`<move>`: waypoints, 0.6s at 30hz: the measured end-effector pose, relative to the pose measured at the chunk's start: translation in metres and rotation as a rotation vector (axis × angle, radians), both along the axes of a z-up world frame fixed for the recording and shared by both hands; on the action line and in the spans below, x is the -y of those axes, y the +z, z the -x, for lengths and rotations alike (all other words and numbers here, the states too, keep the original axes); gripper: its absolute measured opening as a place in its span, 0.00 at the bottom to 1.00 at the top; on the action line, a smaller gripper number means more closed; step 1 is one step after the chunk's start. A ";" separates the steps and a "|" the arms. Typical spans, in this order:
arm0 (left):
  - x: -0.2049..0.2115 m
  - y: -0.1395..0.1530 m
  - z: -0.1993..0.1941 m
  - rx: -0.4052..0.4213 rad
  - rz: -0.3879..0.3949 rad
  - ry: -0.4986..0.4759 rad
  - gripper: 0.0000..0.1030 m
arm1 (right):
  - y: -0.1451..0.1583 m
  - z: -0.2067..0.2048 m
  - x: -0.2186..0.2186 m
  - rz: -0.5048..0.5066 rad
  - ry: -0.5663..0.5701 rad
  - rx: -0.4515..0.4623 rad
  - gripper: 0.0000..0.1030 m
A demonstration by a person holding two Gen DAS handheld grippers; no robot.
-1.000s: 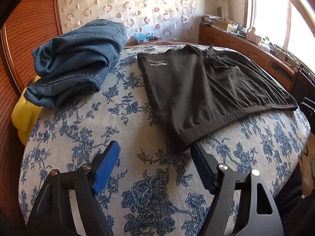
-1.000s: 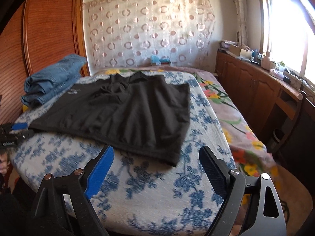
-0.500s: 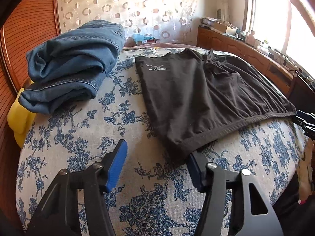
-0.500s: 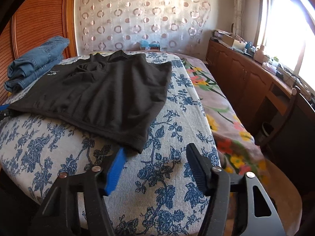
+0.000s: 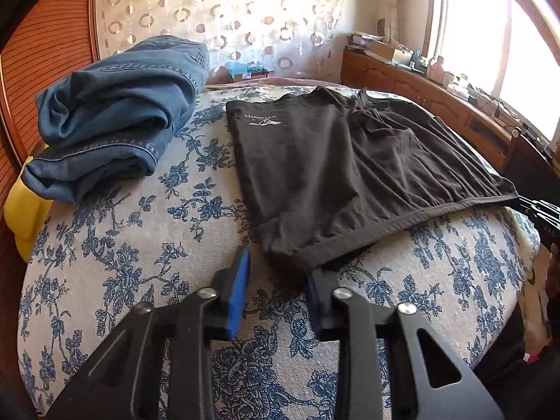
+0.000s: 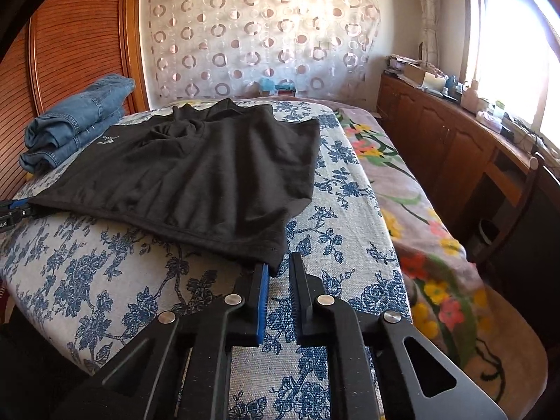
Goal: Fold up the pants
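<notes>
Black shorts (image 5: 336, 164) lie flat on the blue-flowered bed cover, waistband toward me; they also show in the right wrist view (image 6: 206, 178). My left gripper (image 5: 278, 273) straddles the near left waistband corner, its jaws still partly apart with the cloth between them. My right gripper (image 6: 280, 266) is at the near right waistband corner, its jaws nearly closed with a narrow gap, the corner at the pads' tips. Each gripper shows at the edge of the other's view: the right one (image 5: 539, 210) and the left one (image 6: 14, 210).
Folded blue jeans (image 5: 112, 115) lie at the back left, also in the right wrist view (image 6: 73, 122). A yellow object (image 5: 24, 217) sits under them by the wooden wall. A flowered blanket (image 6: 413, 210) covers the bed's right side. A wooden cabinet (image 6: 455, 147) runs under the window.
Both grippers have moved forward to the waistband corners and their jaws have narrowed, the right more than the left. The shorts have not moved.
</notes>
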State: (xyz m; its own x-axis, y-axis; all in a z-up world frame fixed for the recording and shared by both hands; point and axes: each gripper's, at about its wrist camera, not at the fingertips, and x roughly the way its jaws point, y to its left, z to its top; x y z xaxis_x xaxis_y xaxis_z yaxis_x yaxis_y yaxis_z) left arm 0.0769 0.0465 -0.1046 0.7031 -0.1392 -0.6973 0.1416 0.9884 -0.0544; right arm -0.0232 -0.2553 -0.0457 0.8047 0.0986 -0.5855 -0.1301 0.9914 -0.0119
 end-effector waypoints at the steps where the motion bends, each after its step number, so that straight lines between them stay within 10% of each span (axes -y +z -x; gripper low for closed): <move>1: 0.000 0.000 0.001 0.003 0.005 -0.003 0.23 | -0.002 -0.002 0.000 -0.003 0.003 0.002 0.08; 18: -0.004 0.020 0.032 0.074 0.075 -0.004 0.09 | 0.007 -0.003 0.016 -0.025 0.038 0.048 0.05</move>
